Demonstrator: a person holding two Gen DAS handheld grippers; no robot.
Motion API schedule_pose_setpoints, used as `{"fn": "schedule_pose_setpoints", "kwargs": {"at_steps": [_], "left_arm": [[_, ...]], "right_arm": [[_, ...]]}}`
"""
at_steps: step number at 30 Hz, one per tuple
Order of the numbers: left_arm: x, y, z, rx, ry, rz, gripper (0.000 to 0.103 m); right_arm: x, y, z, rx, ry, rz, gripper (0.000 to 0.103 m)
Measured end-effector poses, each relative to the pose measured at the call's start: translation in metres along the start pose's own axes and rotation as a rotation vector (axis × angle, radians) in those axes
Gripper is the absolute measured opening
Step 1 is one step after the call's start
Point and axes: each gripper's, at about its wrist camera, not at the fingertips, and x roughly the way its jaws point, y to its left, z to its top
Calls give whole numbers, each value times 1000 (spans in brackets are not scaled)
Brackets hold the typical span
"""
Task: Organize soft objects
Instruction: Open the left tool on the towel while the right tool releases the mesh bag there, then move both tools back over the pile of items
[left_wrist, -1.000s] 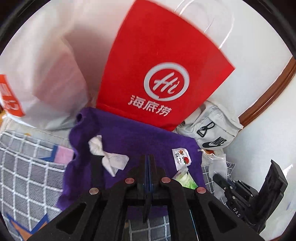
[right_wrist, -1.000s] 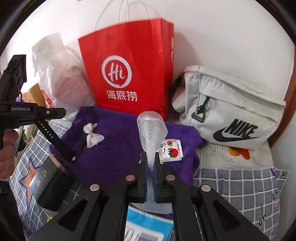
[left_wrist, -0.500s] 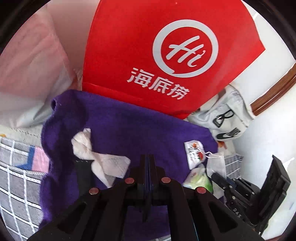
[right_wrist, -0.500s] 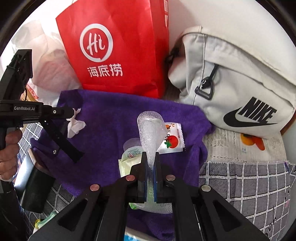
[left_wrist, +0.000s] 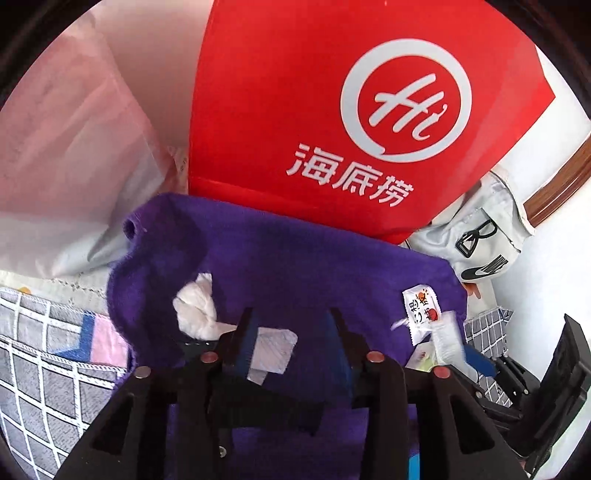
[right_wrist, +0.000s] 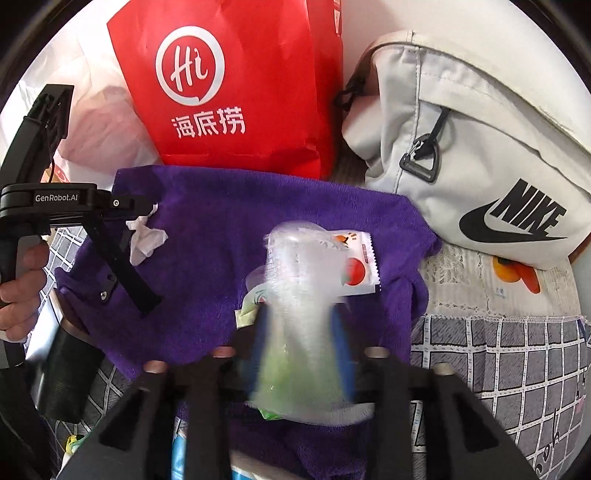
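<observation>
1. A purple towel (right_wrist: 236, 236) lies spread on a bed with a grey checked cover (right_wrist: 509, 354), in front of three bags that stand against the white wall.
2. The red paper bag (right_wrist: 236, 85) with the white "Hi" logo stands upright behind the towel's far edge; its inside cannot be seen.
3. Left of it sits a translucent white plastic bag (left_wrist: 62, 147) with something pinkish showing through; what it is cannot be told.
4. Right of the red bag leans a light grey Nike bag (right_wrist: 461, 147); whether it holds anything cannot be told.
5. On the towel lie a crumpled white tissue (left_wrist: 199, 310) near its left side and a small white snack packet (right_wrist: 360, 264) with a tomato picture near its right side.
6. The left gripper (left_wrist: 291, 343) has just been opening; its jaws stand part open over the towel with nothing between them, the tissue touching the left finger's outer side.
7. The right gripper (right_wrist: 299, 332) has just been opening too; the white foam net sleeve (right_wrist: 303, 295), blurred, stands between its parted jaws, loose rather than pinched.
8. A green-and-white packet (right_wrist: 251, 299) lies on the towel just beneath the sleeve.
9. A hand (right_wrist: 22, 280) holds the left gripper's handle at the left edge of the right wrist view.
</observation>
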Motion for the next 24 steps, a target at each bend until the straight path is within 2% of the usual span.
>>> {"fn": "schedule_pose_setpoints", "kwargs": {"at_steps": [2,5,7,10,16,24], "left_arm": [[-6,2,1,-1,-21,13,52],[-16,0,3,18,-50,72,61],[-26,-3,3,44,-75,116,64],[-45,-4,3,53,-114,135,67],[-77,-2,-13,36,-132,112,68],[-118,-11,-62,62,-147,111,68]], "right_arm": [[-5,1,0,-6,-10,1,52],[-14,6,1,-24,-35,-8,66],[-21,10,2,-40,-52,-19,77],[-34,14,2,-45,-79,-33,82],[-62,23,-10,-21,-94,-46,83],[-119,40,-66,51,-114,8,83]]}}
